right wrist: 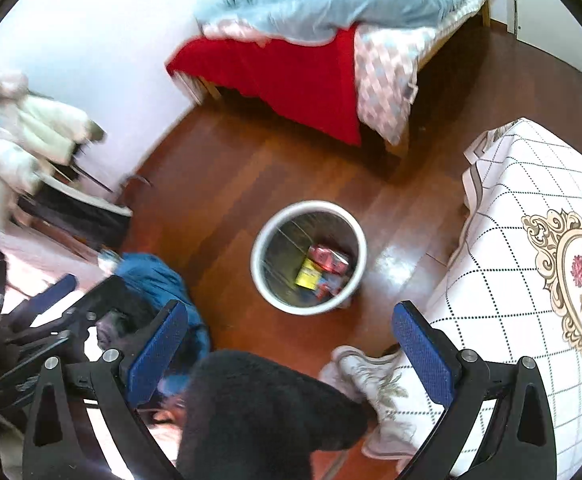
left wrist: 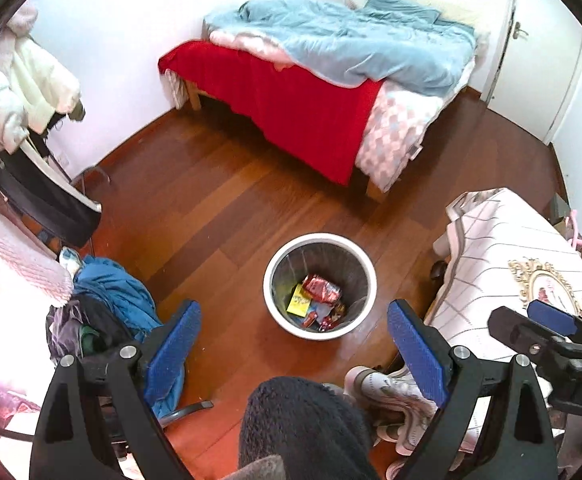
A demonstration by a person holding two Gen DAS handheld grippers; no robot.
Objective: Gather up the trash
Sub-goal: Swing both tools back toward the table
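A round white-rimmed trash bin (left wrist: 269, 280) stands on the wooden floor; it also shows in the right wrist view (right wrist: 257, 258). Inside lie a red wrapper (left wrist: 321, 288), a yellow packet (left wrist: 299, 300) and other small trash (right wrist: 323, 266). My left gripper (left wrist: 293, 348) is open and empty, held high above the floor on the near side of the bin. My right gripper (right wrist: 291, 346) is open and empty at a similar height. The right gripper also shows at the right edge of the left wrist view (left wrist: 551, 320).
A bed (left wrist: 331, 68) with red and blue covers stands at the back. A table with a white checked cloth (right wrist: 531, 240) is on the right. A chair with blue clothes (left wrist: 115, 300) and hanging coats (left wrist: 15, 92) are on the left. A dark-trousered leg (left wrist: 303, 428) and a white shoe (left wrist: 387, 396) are below.
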